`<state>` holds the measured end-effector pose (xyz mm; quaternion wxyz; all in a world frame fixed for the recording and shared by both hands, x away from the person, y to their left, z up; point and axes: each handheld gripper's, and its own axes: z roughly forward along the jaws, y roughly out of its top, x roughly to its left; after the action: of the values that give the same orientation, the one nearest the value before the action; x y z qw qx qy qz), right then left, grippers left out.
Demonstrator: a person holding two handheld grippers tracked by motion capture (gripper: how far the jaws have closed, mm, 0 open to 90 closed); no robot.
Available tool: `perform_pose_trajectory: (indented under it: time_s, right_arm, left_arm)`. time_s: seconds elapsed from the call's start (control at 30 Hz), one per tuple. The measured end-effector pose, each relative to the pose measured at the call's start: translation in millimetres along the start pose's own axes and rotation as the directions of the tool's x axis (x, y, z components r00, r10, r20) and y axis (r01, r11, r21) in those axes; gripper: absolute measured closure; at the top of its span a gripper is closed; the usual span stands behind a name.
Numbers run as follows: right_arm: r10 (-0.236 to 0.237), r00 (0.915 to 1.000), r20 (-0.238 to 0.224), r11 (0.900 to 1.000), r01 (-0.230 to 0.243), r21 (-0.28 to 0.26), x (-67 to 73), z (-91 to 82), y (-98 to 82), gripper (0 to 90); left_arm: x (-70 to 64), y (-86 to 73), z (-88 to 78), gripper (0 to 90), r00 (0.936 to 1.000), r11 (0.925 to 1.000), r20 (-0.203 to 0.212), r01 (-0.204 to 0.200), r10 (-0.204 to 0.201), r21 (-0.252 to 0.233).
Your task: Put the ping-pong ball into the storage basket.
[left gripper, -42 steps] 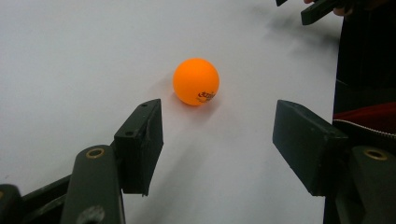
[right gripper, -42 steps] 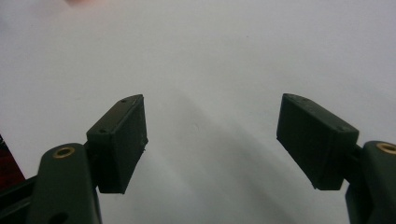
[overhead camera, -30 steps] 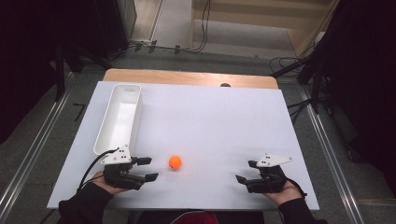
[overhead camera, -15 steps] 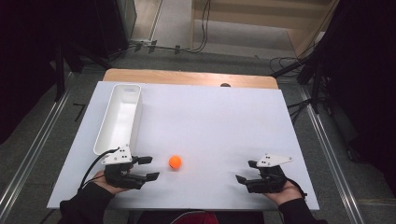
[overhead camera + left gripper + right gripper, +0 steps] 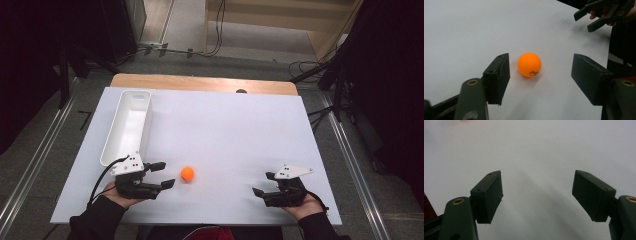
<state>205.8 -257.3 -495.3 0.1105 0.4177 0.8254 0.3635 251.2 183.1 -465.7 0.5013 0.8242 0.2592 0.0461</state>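
Smooth matt orange plastic ball (image 5: 529,64) on matt white table (image 5: 240,130).

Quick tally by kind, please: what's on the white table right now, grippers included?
Small orange plastic ball: 1
Long white plastic tray: 1
Black two-jaw grippers: 2, left gripper and right gripper
Total: 4

Small black print on the orange ball (image 5: 529,64), too tiny to read. Right gripper (image 5: 599,13) cut off by the top edge in the left gripper view. Arms cut off at the bottom edge in the high view.
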Motion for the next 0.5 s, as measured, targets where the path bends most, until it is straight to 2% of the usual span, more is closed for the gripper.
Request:
perform_pose_trajectory:
  time_s: [0.07,0.1,0.5]
  right_arm:
    - [-0.001,1.0,0.001,1.0,0.001,0.0,-0.2,0.0,0.0,23.1]
    - [-0.001,1.0,0.001,1.0,0.001,0.0,-0.1,0.0,-0.1,23.1]
    - [-0.003,1.0,0.002,1.0,0.003,0.002,0.0,0.4,-0.3,23.1]
  left_arm:
    - [-1.5,0.8,1.1,30.3,1.0,1.0,0.005,0.001,-0.001,0.006]
    - [-1.9,1.4,1.7,26.5,1.0,0.9999,0.004,0.003,-0.003,0.011]
    - [-4.8,5.0,7.8,24.0,0.9999,1.0,-0.014,0.008,-0.008,0.002]
